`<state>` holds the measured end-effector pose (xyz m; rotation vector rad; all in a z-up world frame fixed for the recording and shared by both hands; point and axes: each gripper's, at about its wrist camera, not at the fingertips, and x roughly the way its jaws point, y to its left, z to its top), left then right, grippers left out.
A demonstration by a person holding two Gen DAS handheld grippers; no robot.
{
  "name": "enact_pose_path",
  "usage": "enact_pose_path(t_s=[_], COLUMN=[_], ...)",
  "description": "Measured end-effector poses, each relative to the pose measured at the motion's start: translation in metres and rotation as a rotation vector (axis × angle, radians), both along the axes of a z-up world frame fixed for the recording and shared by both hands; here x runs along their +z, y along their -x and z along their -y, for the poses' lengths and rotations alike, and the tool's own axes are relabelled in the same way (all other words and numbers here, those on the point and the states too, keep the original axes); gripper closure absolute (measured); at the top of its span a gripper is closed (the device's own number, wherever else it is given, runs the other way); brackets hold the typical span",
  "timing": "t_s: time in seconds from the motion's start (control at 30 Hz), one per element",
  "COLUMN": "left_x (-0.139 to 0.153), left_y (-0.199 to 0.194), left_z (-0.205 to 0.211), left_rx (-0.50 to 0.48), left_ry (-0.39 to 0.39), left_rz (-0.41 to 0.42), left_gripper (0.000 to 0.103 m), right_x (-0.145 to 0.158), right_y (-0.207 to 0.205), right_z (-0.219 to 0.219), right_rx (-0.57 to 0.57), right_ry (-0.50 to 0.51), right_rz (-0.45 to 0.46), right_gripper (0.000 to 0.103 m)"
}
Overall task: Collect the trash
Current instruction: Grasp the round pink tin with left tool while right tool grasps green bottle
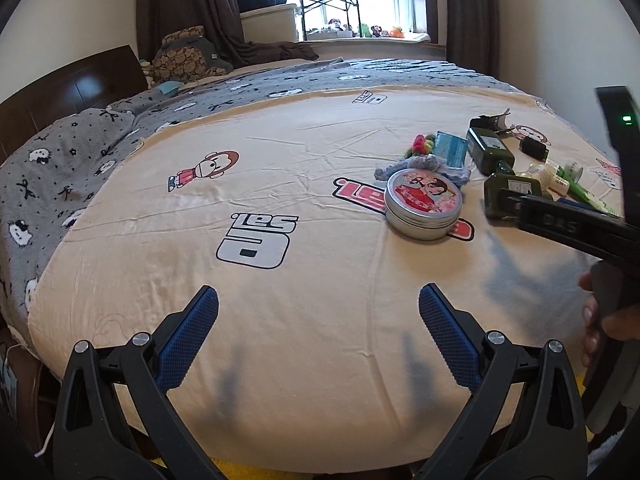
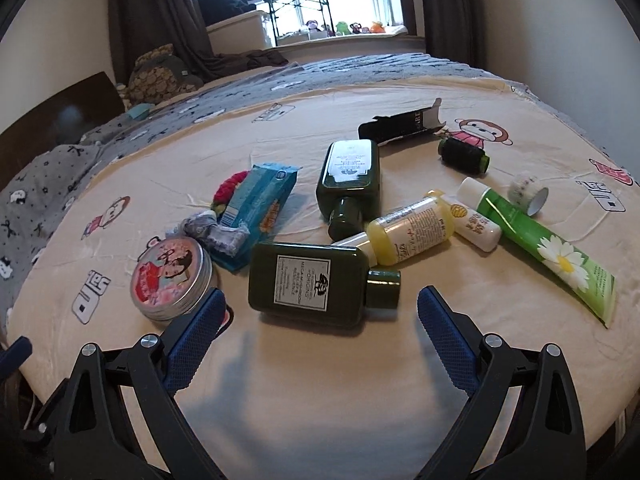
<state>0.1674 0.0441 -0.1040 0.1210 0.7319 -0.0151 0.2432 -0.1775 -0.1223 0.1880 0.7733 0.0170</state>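
Here, two tools wait over a messy bed.

The right tool is spread wide, just near the dark green bottle, likely to fit around it. The left tool is spread too, holding nothing, over bare sheet. The torn black box lies far back on the bed.

The near green bottle carries a white label reading "ORIGINS" and "MEGA-MUSHROOM"; its smaller lines are too fine to read. Beyond that bottle, the torn black box shows the letters "ART". In the left wrist view the right hand-held gripper bears "DAS" on its black body.
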Motion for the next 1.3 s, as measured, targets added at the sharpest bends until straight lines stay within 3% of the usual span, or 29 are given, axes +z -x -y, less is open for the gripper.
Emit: enact_pose_path(t_s=[0.1, 0.2, 0.43, 0.67, 0.77, 0.87, 0.93, 1.03, 1.3], left_x=[-0.001, -0.004, -0.016, -0.027, -0.031, -0.037, -0.038, -0.037, -0.024], left_y=[-0.006, -0.016, -0.043, -0.084, -0.101, -0.113, -0.115, -0.113, -0.064], left_z=[0.002, 0.010, 0.038, 0.061, 0.068, 0.075, 0.077, 0.076, 0.071], left_rx=[-0.014, -0.039, -0.140, -0.129, -0.119, -0.096, -0.097, -0.108, -0.133], left_ry=[0.012, 0.020, 0.079, 0.122, 0.144, 0.102, 0.078, 0.089, 0.082], left_rz=[-0.005, -0.019, -0.063, -0.080, -0.095, -0.115, -0.119, -0.115, -0.095], left_gripper=[0.008, 0.008, 0.008, 0.008, 0.017, 0.023, 0.024, 0.036, 0.036], right_x=[-0.010, -0.011, 0.006, 0.016, 0.014, 0.012, 0.012, 0.014, 0.022], right_y=[-0.011, -0.007, 0.023, 0.043, 0.047, 0.051, 0.055, 0.062, 0.094], right_z=[-0.005, -0.003, 0.023, 0.051, 0.058, 0.062, 0.064, 0.064, 0.069], right_rx=[-0.002, 0.001, 0.019, -0.007, -0.009, -0.012, -0.011, -0.005, 0.020], right_ry=[0.024, 0.035, 0.000, 0.036, 0.028, 0.023, 0.022, 0.028, 0.038], right_rz=[-0.044, -0.029, 0.029, 0.045, 0.040, 0.041, 0.046, 0.055, 0.084], right_gripper=[0.010, 0.017, 0.017, 0.017, 0.017, 0.017, 0.017, 0.017, 0.017])
